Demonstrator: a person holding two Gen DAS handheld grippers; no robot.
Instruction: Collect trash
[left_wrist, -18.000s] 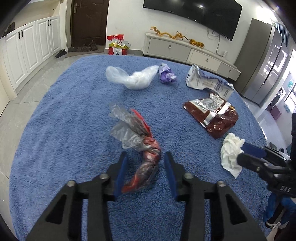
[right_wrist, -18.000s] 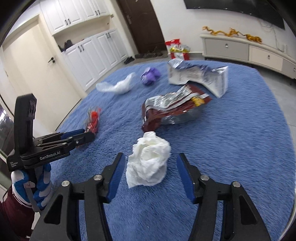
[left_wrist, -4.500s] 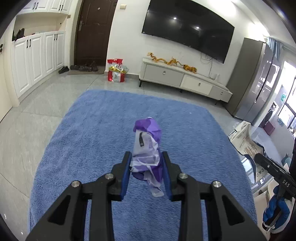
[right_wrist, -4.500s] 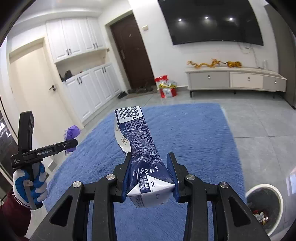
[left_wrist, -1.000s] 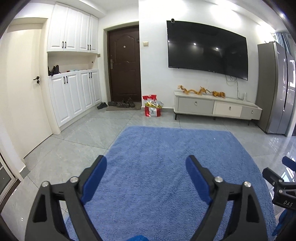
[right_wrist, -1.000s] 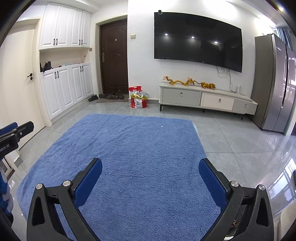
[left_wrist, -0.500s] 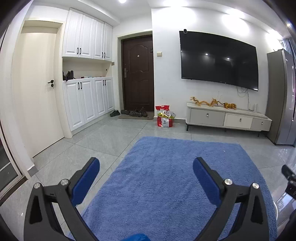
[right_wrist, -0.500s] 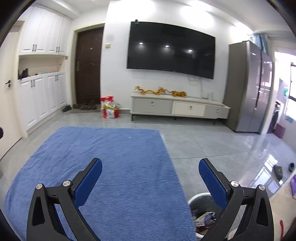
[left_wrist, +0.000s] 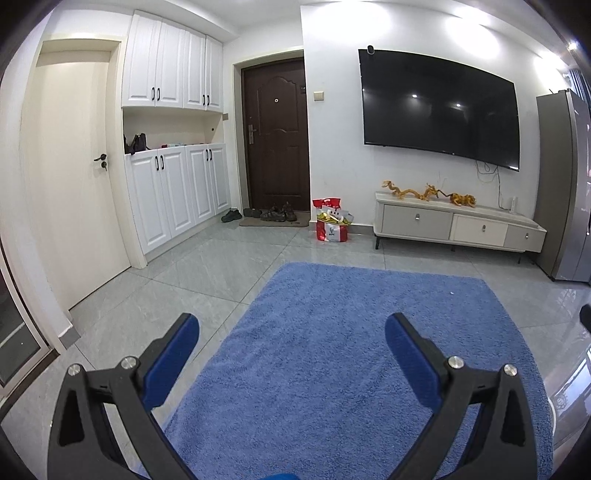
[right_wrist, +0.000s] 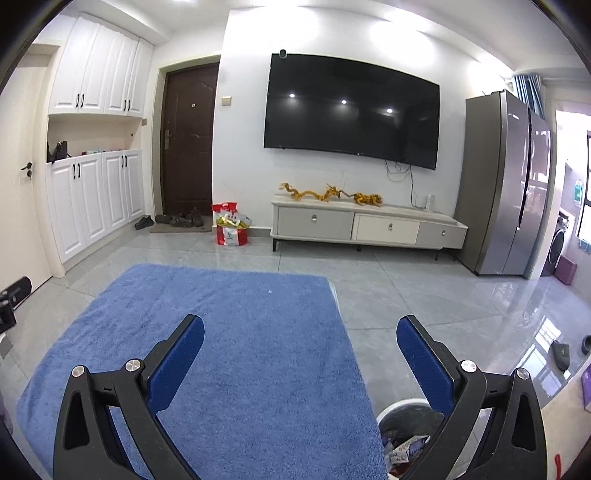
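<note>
My left gripper (left_wrist: 291, 339) stands wide open over the near end of the blue rug (left_wrist: 351, 350), nothing between its blue pads. My right gripper (right_wrist: 301, 343) is also wide open and empty, held above the rug's (right_wrist: 229, 332) right edge. Below its right finger sits a round white-rimmed trash bin (right_wrist: 402, 432) on the floor beside the rug, with crumpled wrappers (right_wrist: 406, 448) inside. No trash shows on the rug in either view. A dark bit of the left gripper (right_wrist: 13, 299) shows at the right wrist view's left edge.
Grey tile floor surrounds the rug. A red and white bag (left_wrist: 332, 225) and shoes (left_wrist: 273, 214) lie near the dark door. A low TV cabinet (left_wrist: 458, 227) stands along the far wall, a fridge (right_wrist: 506, 184) at the right, white cupboards (left_wrist: 177, 192) at the left. Slippers (right_wrist: 561, 354) lie far right.
Both views have tilted upward, so more wall and less rug shows. The right gripper swung right and the trash bin came into view beneath it. The left jaws widened slightly.
</note>
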